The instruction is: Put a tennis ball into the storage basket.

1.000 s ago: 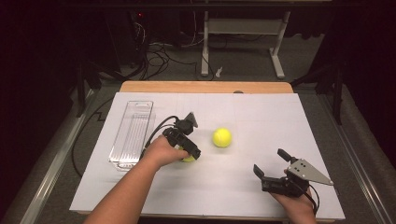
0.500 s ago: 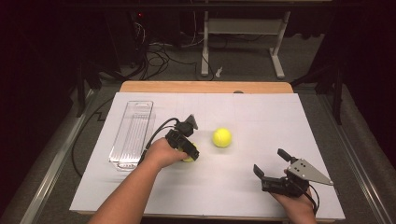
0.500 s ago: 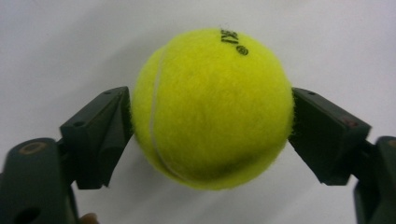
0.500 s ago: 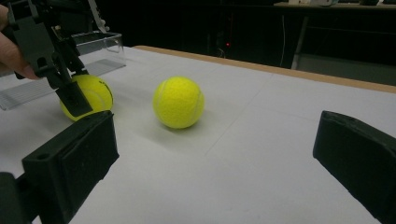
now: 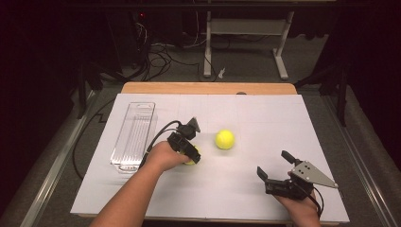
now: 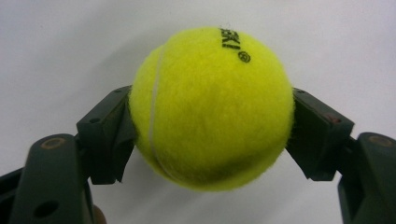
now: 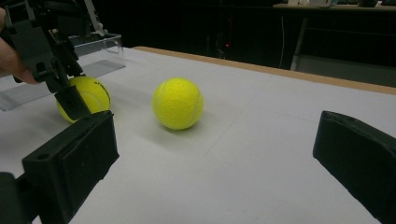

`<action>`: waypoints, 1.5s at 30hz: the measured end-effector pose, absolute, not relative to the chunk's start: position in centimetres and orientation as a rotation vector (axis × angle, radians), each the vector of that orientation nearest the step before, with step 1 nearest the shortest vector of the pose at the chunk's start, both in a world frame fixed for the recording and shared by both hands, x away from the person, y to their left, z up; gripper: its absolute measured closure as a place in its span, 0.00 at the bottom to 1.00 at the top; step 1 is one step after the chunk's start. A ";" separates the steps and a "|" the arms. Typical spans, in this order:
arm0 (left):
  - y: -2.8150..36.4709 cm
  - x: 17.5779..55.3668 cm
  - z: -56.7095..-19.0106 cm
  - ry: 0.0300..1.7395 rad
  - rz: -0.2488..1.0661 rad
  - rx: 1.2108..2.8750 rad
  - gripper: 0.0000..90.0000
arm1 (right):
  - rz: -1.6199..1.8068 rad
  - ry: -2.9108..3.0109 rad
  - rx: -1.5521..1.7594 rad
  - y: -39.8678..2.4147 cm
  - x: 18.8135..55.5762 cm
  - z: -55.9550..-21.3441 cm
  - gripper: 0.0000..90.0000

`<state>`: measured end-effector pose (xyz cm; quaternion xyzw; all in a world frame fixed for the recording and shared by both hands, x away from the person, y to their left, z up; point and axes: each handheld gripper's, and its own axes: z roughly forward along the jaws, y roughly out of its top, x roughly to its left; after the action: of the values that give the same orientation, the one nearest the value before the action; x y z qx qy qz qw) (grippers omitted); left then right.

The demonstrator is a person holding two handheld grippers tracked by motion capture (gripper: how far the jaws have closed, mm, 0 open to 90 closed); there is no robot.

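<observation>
Gripping the tennis ball [image 6: 210, 107] at its widest line, the left tool [image 5: 188, 150] is clamped on it low over the tabletop [image 5: 265, 113], left of centre, just right of the clear tray [image 5: 135, 135]. Such a round, fuzzy ball could squirt free if lifted abruptly. The right tool [image 5: 280, 172], jaws apart, rests near-right. The second ball [image 5: 225, 139] lies loose. Nothing has visibly moved since the earlier frames.

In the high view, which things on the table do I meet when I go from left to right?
Clear plastic container → left hand-held gripper, shut on a tennis ball → second tennis ball, lying free → right hand-held gripper, open.
</observation>
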<state>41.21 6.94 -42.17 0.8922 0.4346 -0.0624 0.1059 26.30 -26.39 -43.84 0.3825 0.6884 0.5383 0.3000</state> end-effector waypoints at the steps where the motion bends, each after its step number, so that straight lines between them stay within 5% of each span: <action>1: 7.0 41.2 -42.2 1.279 -0.186 2.623 0.28 | 1.429 1.827 1.015 -26.4 26.3 -43.8 0.01; 23: 6.9 41.1 -41.9 1.308 -0.189 2.627 0.29 | 1.425 1.834 1.011 -26.3 26.3 -43.9 0.01; 45: 10.1 39.6 -37.7 1.298 -0.232 2.524 0.30 | 1.422 1.844 0.999 -25.9 26.3 -43.9 0.01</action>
<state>39.61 10.12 -37.65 0.8768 0.4509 -0.0808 0.1465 26.28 -25.90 -43.95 0.3764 0.6943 0.5354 0.2993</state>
